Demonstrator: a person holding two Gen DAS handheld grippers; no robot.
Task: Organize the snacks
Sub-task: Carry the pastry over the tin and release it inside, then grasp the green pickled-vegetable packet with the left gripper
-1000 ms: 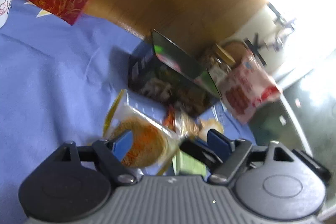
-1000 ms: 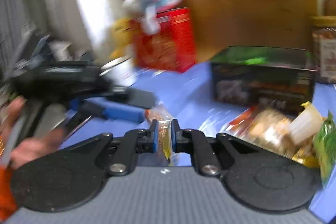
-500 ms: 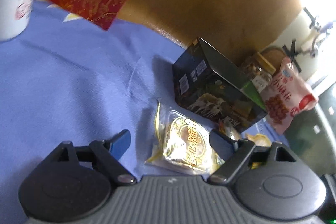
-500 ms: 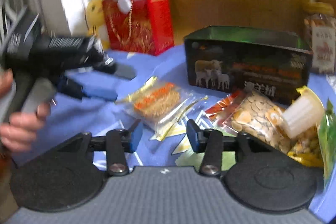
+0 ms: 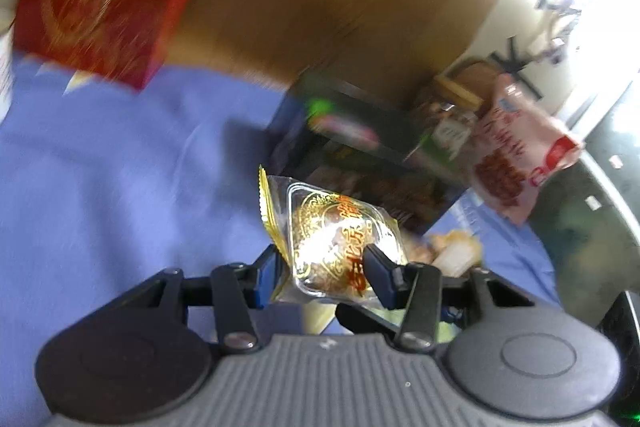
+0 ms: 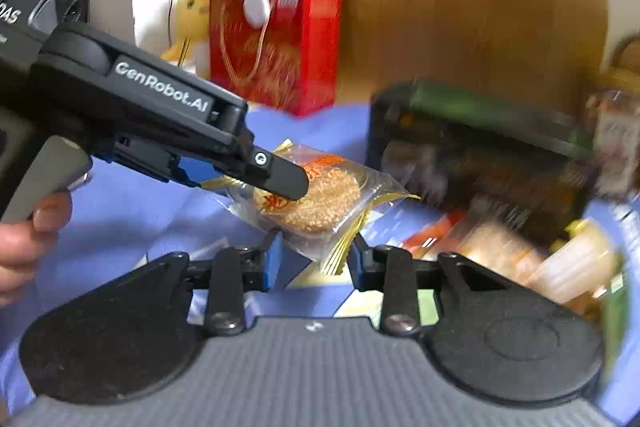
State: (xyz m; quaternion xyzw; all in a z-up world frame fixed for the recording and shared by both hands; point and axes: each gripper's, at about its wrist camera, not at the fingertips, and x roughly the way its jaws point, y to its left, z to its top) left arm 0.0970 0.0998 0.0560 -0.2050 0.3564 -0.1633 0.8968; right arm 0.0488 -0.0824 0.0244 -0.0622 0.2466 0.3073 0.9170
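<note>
A round sesame pastry in a clear wrapper with gold edges (image 5: 336, 243) sits between my left gripper's (image 5: 320, 269) fingers, which are shut on it and hold it above the blue cloth. In the right wrist view the same pastry (image 6: 316, 201) hangs from the left gripper (image 6: 276, 179). My right gripper (image 6: 314, 261) is open, its blue pads on either side of the wrapper's lower corner, not pressing it. A dark open snack box (image 5: 360, 155) stands just beyond; it also shows in the right wrist view (image 6: 480, 155).
A red gift bag (image 6: 276, 47) with a plush toy on it stands at the back. A pile of snack packets (image 6: 520, 247) lies right of the box. A red-and-white bag (image 5: 520, 151) and a jar (image 5: 448, 111) stand behind the box. Blue cloth (image 5: 120, 167) covers the table.
My right gripper opened and let go of the pastry packet. My left gripper closed on the packet and lifted it off the cloth toward the box.
</note>
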